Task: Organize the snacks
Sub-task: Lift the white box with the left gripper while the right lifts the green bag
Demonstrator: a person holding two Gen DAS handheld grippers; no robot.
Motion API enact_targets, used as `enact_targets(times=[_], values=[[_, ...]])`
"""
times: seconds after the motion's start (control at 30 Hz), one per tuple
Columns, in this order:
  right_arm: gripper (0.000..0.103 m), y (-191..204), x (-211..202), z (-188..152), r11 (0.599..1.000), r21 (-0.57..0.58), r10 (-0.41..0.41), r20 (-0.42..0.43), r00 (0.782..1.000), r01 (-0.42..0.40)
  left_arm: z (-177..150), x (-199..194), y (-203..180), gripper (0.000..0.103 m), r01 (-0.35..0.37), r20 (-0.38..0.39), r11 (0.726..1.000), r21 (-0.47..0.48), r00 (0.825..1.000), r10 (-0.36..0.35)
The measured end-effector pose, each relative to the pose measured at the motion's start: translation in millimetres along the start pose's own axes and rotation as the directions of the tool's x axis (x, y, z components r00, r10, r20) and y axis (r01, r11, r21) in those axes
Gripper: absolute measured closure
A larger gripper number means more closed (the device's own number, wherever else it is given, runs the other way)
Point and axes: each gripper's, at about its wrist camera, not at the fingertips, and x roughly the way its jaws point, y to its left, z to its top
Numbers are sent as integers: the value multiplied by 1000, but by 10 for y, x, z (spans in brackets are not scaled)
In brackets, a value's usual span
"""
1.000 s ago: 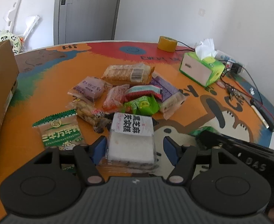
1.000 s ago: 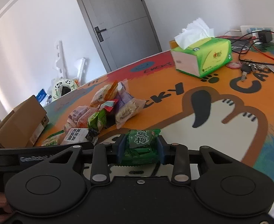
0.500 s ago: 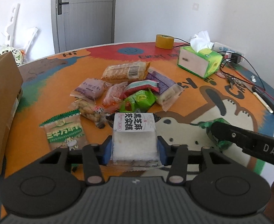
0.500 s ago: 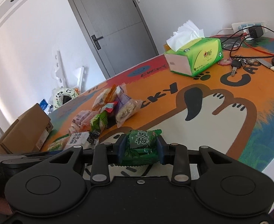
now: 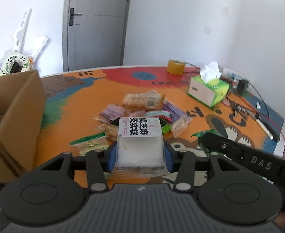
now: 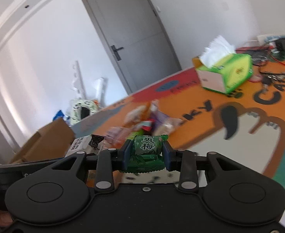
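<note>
With my left gripper (image 5: 140,155) jaws pinching a cake pack (image 5: 139,147) and my right gripper (image 6: 146,155) jaws pinching a green candy (image 6: 146,153), the pile (image 5: 142,106) remains on the counter (image 5: 80,116), the box (image 5: 16,112) at left.

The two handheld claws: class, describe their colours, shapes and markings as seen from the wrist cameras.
Each claw, left claw and right claw, has a matte black body with two round discs, angular black linkage arms with silver pivot pins, and blue finger pads. The left body is ribbed grey in the middle. White letters "DAS" mark the right claw's side.
</note>
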Motion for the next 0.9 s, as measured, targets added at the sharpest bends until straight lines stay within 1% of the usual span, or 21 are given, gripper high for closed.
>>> enact_targets(times=[0.13,0.2,0.23,0.27,0.3,0.33,0.4,0.5,0.53,0.6,0.67,0.7,0.73,0.77,0.8,0.83,0.9], values=[[69,180,47,53,999,-18,29,8,1000,-29,82,-170,136,56,-6,32,1000,-27,999,7],[70,259,73,86,999,-27,33,16,999,-32,134,-248,210,58,-13,53,999,-38,998,15],[70,288,78,101,999,-32,29,25,999,-28,164,-282,246,74,-14,60,999,-41,998,16],[70,330,93,133,999,-34,31,32,999,-30,186,-306,280,88,-8,63,999,-44,998,11],[70,357,104,157,999,-32,40,37,998,-39,224,-328,325,92,-1,60,999,-54,998,5],[70,384,119,179,998,-34,50,40,998,-49,246,-343,356,92,-1,68,998,-63,998,5],[70,442,152,203,998,-46,52,42,998,-50,267,-360,405,92,-26,81,998,-54,996,30],[70,449,147,182,998,-36,60,34,998,-59,249,-356,481,91,-28,45,996,-79,998,32],[70,443,143,162,998,-35,60,29,998,-59,228,-371,488,88,-36,44,996,-77,998,39],[70,429,153,129,998,-32,51,14,999,-51,177,-384,497,87,-43,34,997,-63,998,45],[70,429,139,88,998,-35,46,-1,999,-46,131,-372,534,84,-38,8,996,-76,999,39],[70,430,136,69,998,-37,45,-8,999,-45,103,-367,552,78,-35,-3,996,-83,999,35],[70,428,131,52,998,-38,44,-14,999,-45,77,-371,567,69,-41,-12,995,-87,999,40],[70,428,120,34,998,-39,42,-19,999,-43,51,-374,573,64,-50,-19,995,-89,999,48],[70,430,111,18,998,-41,38,-23,999,-39,22,-384,575,57,-52,-19,995,-88,999,51],[70,425,103,2,998,-42,35,-26,999,-36,-2,-399,579,53,-49,-19,995,-87,999,48],[70,411,86,-28,999,-39,29,-34,999,-30,-51,-407,585,49,-51,-32,994,-92,998,48]])
